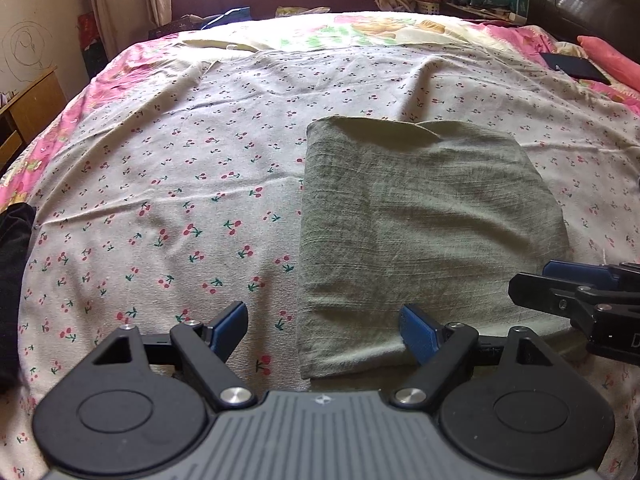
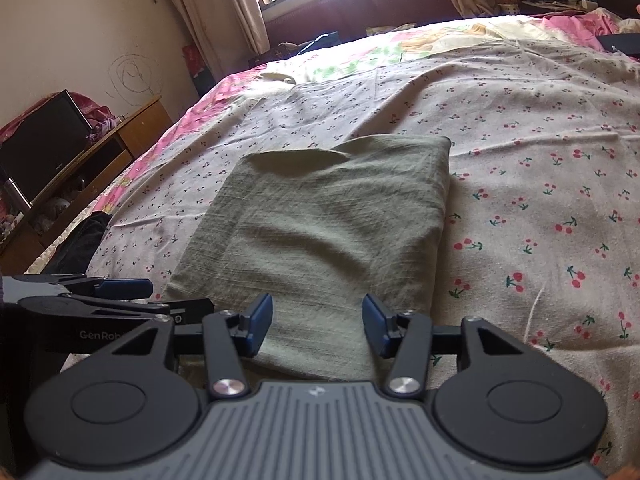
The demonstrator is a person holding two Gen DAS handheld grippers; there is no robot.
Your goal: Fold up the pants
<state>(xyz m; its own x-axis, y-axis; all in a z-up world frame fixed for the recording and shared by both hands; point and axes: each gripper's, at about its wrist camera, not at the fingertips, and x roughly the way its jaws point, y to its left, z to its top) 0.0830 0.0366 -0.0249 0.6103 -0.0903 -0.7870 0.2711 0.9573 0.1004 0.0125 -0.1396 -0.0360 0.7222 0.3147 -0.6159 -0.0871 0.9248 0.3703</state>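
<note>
Green pants (image 1: 420, 232) lie folded into a neat rectangle on a cherry-print sheet (image 1: 180, 184) spread over the bed, a flap at the far edge slightly lifted. The left gripper (image 1: 323, 330) hangs over the pants' near left corner, jaws wide apart, one blue pad above the cloth and the other above the sheet, gripping nothing. The right gripper (image 2: 318, 326) hovers over the near edge, jaws partly open and empty. A dark garment (image 2: 80, 240) sits at the bed's left edge.
</note>
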